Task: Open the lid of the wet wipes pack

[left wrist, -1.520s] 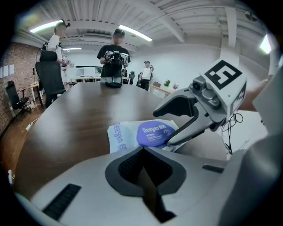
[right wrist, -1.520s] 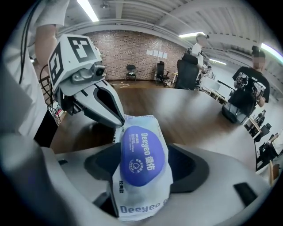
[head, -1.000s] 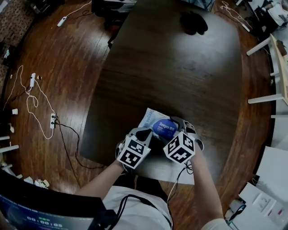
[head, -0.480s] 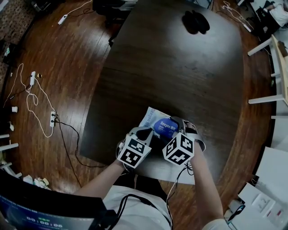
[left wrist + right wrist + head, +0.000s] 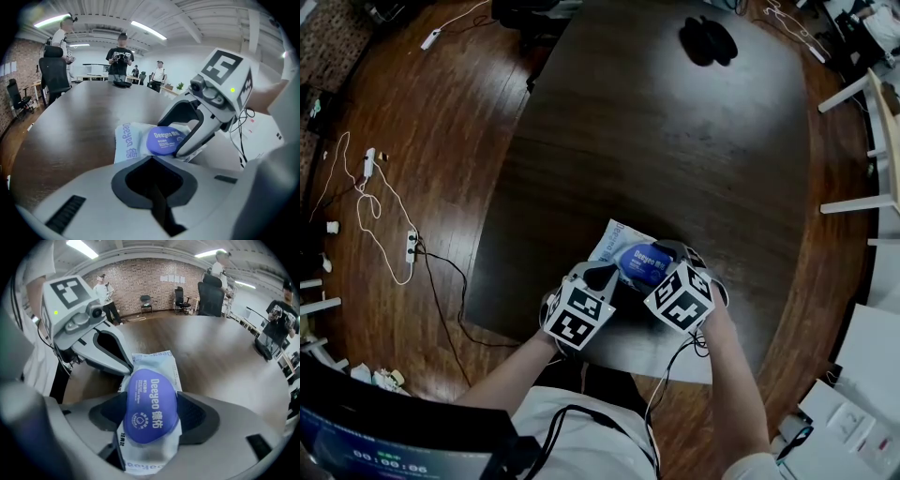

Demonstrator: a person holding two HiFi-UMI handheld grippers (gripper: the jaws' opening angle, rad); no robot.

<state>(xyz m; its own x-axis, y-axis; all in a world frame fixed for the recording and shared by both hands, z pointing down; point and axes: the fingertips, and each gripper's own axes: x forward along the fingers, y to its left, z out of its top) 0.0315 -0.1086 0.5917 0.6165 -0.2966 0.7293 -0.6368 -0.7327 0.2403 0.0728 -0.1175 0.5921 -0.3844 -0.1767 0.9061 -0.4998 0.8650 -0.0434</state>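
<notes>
The wet wipes pack (image 5: 614,246) is a pale blue pouch with a round blue lid (image 5: 643,264) lying flat on top. It sits at the near edge of the dark table (image 5: 656,141). My right gripper (image 5: 150,411) is shut on the pack, one jaw pressing each side beside the lid (image 5: 151,404). In the head view the right gripper (image 5: 667,258) comes in from the right. My left gripper (image 5: 152,158) is shut, with nothing seen between its jaws, and its tips sit at the pack's near edge (image 5: 129,143). Its fingers (image 5: 110,350) touch the pack's left side.
A black object (image 5: 705,39) lies at the table's far end. White cables and power strips (image 5: 375,202) trail over the wooden floor to the left. White furniture (image 5: 862,202) stands at the right. People and office chairs (image 5: 54,75) are beyond the table.
My right gripper has tilted and shifted slightly to the right while holding the pack. The left gripper has stayed in place. The lid looks the same.
</notes>
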